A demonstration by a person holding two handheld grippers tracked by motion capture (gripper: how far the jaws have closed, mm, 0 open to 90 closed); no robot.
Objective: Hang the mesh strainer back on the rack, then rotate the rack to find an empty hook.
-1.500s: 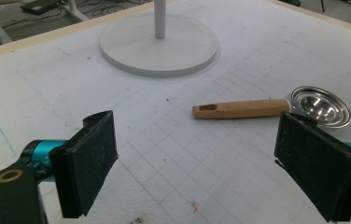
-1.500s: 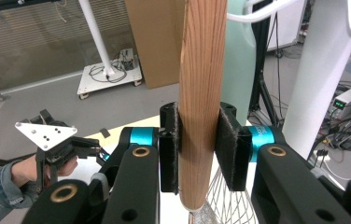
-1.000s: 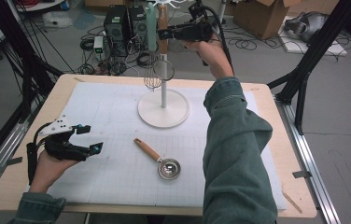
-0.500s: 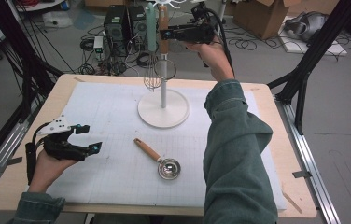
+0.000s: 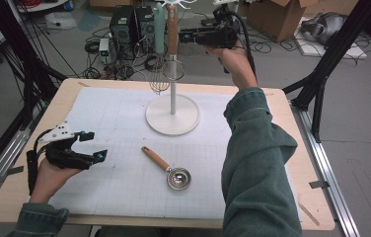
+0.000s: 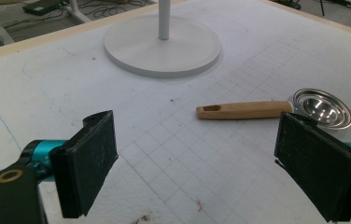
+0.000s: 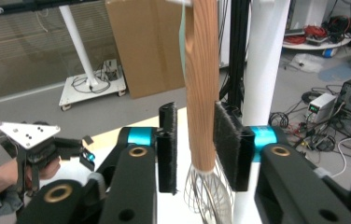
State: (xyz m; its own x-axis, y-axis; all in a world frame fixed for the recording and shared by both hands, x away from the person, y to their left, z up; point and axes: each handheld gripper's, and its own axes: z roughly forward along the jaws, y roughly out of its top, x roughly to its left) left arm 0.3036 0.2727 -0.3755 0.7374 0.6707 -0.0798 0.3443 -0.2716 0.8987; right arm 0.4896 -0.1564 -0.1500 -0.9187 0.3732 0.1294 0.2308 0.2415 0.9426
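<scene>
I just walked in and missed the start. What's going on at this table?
A person is working on kitchen tools around a white stand. The right gripper is raised at the stand's top, its jaws around the wooden handle of a hanging strainer; a small gap shows on one side and the jaws have just been closing. The left gripper rests open above the mat. A measuring spoon lies on the mat, untouched.

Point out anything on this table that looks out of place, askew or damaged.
Only the measuring spoon stands out: it lies loose and slantwise on the white mat, while the whisk and the strainer hang on the stand. Nothing looks spilled or broken.
</scene>
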